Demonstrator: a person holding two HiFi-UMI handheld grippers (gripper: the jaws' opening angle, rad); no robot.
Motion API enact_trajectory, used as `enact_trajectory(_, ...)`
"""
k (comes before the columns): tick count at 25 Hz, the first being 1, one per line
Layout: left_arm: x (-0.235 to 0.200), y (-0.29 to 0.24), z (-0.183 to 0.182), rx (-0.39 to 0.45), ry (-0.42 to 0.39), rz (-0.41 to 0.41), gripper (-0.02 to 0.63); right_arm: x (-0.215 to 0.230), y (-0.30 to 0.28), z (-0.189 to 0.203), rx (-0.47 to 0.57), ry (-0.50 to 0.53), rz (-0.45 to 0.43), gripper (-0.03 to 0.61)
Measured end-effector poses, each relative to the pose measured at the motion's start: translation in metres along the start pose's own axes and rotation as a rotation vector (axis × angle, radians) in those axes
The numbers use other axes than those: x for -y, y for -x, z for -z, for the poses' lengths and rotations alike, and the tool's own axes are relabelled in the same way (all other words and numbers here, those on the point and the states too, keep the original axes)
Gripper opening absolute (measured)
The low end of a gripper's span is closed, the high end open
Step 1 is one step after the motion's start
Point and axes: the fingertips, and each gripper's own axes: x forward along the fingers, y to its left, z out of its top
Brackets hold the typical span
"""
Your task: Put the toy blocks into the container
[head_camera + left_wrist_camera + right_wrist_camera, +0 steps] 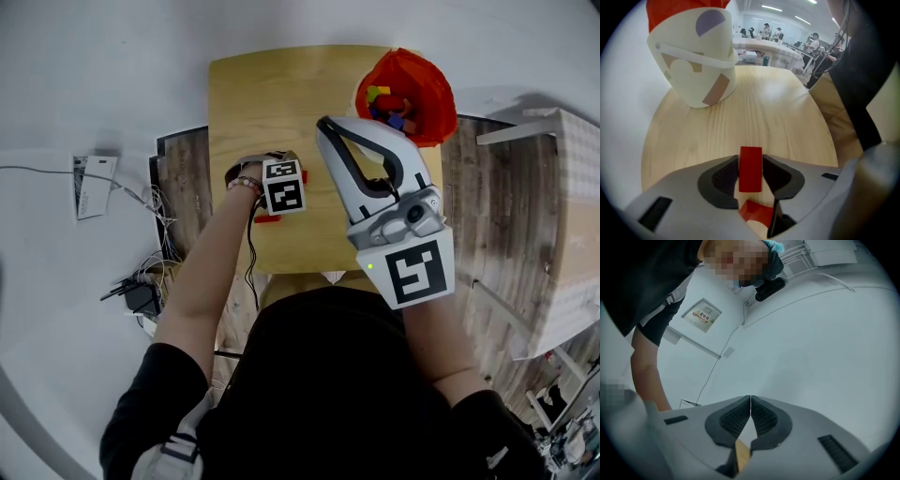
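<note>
The left gripper (750, 158) points straight down at the light wooden table (272, 94). Its jaws are part-way spread and straddle a small red rectangular toy block (750, 171). The block stands between the dark ribbed pads (723, 180), which sit just beside its two long sides and are not clamped on it. The block fills nearly the whole gap. Deeper in the gap, nearer the gripper's body, a second patch of red (757, 213) shows; I cannot tell whether it is another block. In the head view this gripper stands on the left half of the table, with slivers of red showing at its near-left and right edges.

The round container (698, 61), cream outside with a red lining, sits well apart at the table's far right corner. Coloured toy blocks (386, 103) already lie inside it.

The right gripper (750, 401) is held above the right side of the table. Its jaws are pressed together at the tips with nothing between them.
</note>
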Motion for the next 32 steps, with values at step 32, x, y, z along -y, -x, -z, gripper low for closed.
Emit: enact_trajectory(32, -0.010, 0.354, -0.023, 1.052, 0.490, -0.868, 0.152, -0.033, -0.019, -0.060, 0.114, 0.000, -0.056, 0.028)
